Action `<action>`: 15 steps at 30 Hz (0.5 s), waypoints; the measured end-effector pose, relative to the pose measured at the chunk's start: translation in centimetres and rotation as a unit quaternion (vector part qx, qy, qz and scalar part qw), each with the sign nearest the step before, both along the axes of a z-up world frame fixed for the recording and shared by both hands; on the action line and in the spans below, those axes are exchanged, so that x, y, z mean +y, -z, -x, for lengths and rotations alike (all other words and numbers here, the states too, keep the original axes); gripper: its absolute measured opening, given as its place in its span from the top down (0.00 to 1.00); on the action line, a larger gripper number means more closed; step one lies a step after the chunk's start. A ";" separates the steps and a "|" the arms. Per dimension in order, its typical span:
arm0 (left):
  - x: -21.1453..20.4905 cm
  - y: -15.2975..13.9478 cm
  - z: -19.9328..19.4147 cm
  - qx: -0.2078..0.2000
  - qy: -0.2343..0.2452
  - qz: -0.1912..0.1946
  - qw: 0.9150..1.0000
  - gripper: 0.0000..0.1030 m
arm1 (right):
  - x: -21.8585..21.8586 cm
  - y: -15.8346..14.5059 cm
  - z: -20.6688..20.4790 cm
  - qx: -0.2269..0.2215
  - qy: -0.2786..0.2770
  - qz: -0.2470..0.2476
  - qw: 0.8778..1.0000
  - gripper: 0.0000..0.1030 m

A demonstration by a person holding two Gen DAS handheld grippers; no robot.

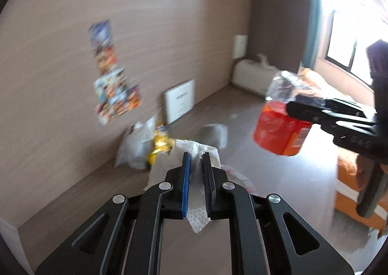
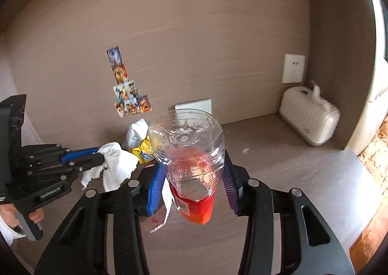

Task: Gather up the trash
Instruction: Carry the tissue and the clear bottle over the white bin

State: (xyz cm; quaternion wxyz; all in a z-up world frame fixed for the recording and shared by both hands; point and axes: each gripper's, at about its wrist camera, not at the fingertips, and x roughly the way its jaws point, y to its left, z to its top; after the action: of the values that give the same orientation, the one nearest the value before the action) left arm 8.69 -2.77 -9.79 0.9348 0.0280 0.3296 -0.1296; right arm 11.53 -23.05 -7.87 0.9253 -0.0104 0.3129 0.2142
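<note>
My left gripper (image 1: 196, 157) is shut on a white paper towel (image 1: 197, 214), held above the desk; it also shows in the right wrist view (image 2: 103, 157) with the towel (image 2: 116, 165) hanging from it. My right gripper (image 2: 192, 173) is shut on a clear plastic bottle with an orange-red label (image 2: 189, 153), its base pointing away from me. In the left wrist view the bottle (image 1: 281, 127) hangs in the air at the right, in the right gripper (image 1: 291, 105). A yellow snack wrapper (image 2: 144, 150) and crumpled white plastic (image 2: 137, 132) lie by the wall.
A grey-brown desk (image 2: 291, 178) runs along a wall with stickers (image 2: 127, 90). A white box with a handle (image 2: 309, 117) stands at the back right corner. A white card (image 1: 179, 100) leans on the wall. A small paper slip (image 2: 157, 227) lies on the desk. An orange bed (image 1: 351, 178) is right.
</note>
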 end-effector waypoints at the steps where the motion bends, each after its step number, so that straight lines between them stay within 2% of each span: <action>1: -0.8 -0.4 0.1 -0.002 0.009 0.001 1.000 0.91 | -0.5 -0.2 0.5 -0.001 0.004 -0.002 1.000 0.56; 7: -6.1 -2.2 1.7 -0.014 0.064 0.012 0.998 0.91 | -4.2 -1.5 3.4 -0.010 0.037 -0.005 0.999 0.56; 15: -14.2 -2.0 4.0 -0.004 0.153 0.018 0.988 0.91 | -11.5 -1.9 7.4 -0.005 0.108 0.004 0.994 0.56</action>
State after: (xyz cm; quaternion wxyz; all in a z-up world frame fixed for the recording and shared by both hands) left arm 4.71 -16.93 -7.79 0.9057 0.0614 0.3152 -0.2768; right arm 4.12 -34.51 -5.94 0.9445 0.0192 0.3084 0.1117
